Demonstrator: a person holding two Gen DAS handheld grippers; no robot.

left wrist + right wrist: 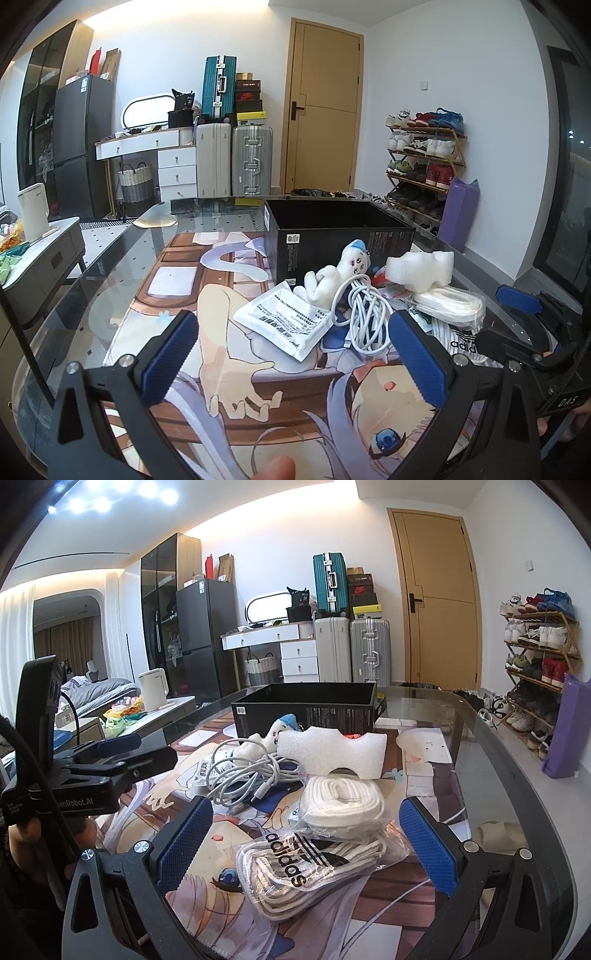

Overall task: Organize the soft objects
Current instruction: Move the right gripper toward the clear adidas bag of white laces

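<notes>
A pile of soft things lies on the picture mat before an open black box (334,236) (306,707). It holds a white plush doll (334,277) (264,740), a coiled white cable (364,317) (245,775), a white foam block (419,271) (330,747), a white packet (286,317), bagged white laces (340,805) (448,304) and a bagged adidas item (306,864). My left gripper (291,356) is open and empty, short of the packet. My right gripper (308,843) is open, its pads either side of the adidas bag.
The glass table's curved edge (517,775) runs along the right. Suitcases (232,162), a white dresser (162,151) and a shoe rack (424,158) stand by the far wall. A side table with a kettle (33,210) is at left.
</notes>
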